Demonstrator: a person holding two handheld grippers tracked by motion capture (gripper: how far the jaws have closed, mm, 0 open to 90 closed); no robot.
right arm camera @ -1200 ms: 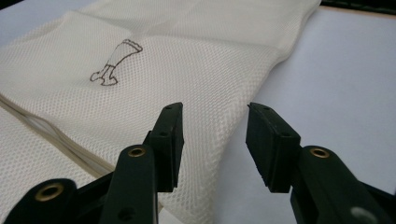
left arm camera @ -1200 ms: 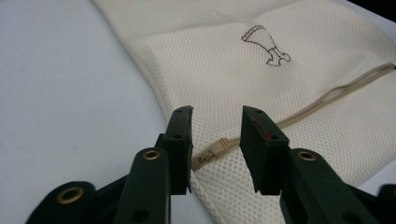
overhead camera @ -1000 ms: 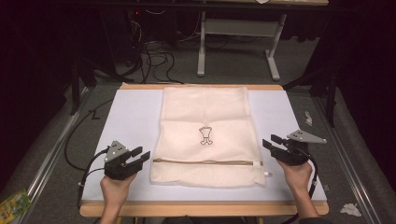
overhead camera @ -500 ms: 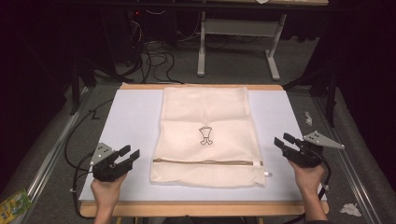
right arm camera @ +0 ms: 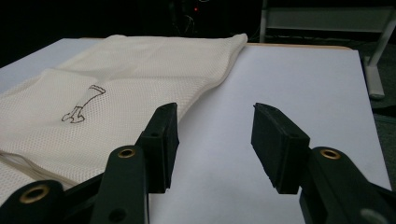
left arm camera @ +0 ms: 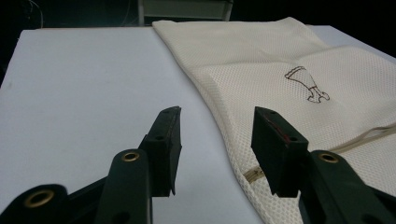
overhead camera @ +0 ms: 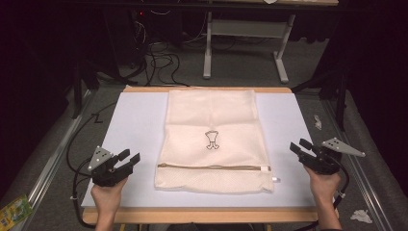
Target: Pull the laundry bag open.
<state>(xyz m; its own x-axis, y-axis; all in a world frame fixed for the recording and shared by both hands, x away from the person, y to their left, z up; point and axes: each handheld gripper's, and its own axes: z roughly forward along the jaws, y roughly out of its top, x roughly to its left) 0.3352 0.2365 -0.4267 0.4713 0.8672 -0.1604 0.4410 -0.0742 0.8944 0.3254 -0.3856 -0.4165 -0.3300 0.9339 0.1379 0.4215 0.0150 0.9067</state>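
A cream mesh laundry bag (overhead camera: 214,139) lies flat in the middle of the white table (overhead camera: 137,120), with a small dark emblem (overhead camera: 211,140) and a zipper (overhead camera: 211,167) across its near end. My left gripper (overhead camera: 129,157) hovers open left of the bag's near corner, apart from it. My right gripper (overhead camera: 299,146) hangs open at the table's right edge, well clear of the bag. In the left gripper view the bag (left arm camera: 299,74) lies ahead to the right of the gripper (left arm camera: 216,122). In the right gripper view the bag (right arm camera: 116,79) lies to the left of the gripper (right arm camera: 215,119).
The zipper's white pull (overhead camera: 273,179) sticks out at the bag's near right corner. Cables (overhead camera: 77,144) trail over the floor on the left. Table legs (overhead camera: 243,45) stand behind the table, and paper scraps (overhead camera: 361,215) lie on the floor at right.
Both grippers have drawn outward from the bag, the left one leftward and nearer, the right one toward the table's right edge. The bag has stayed still.
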